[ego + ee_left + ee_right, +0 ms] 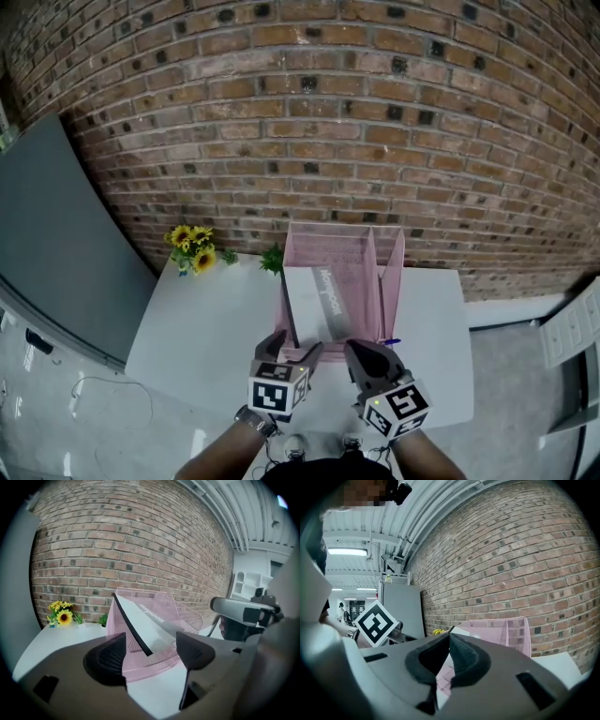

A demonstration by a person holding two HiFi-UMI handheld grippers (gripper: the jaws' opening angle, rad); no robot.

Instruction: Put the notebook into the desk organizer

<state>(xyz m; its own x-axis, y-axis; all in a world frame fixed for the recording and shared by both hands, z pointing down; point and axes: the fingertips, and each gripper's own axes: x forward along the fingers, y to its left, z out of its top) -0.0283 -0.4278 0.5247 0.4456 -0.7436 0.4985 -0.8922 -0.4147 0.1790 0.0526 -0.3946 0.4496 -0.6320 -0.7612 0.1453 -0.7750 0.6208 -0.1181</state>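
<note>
Nearest the camera, two hands hold the grippers side by side above the front edge of a white table (202,323), each gripper topped by a marker cube.

The left gripper (292,351) slopes forward and down toward the front left corner of the organizer (392,267). Its jaws stand wide apart with nothing between the pads, and it holds nothing. The right gripper (449,638) lies closer to level and aims at the front right of the organizer. Its jaw tips are pressed together, and it too is empty.

Just past the jaws sits the pink mesh organizer. The notebook (319,298) is in its left compartment, tilted, with the black spine to the left and the top edge rising above the mesh. No view shows whether its lower edge rests on the bottom.

The task looks nearly done, so the risk now comes from the grippers being so close. The left gripper's spread jaws could catch the spine or the front rim as the hand moves. That would tip the leaning notebook out, or drag the light mesh organizer across the table. If the notebook is not fully seated, it may slide forward by itself.

Further back, sunflowers (192,247) stand at the table's far left. Behind everything is a brick wall (328,122).
</note>
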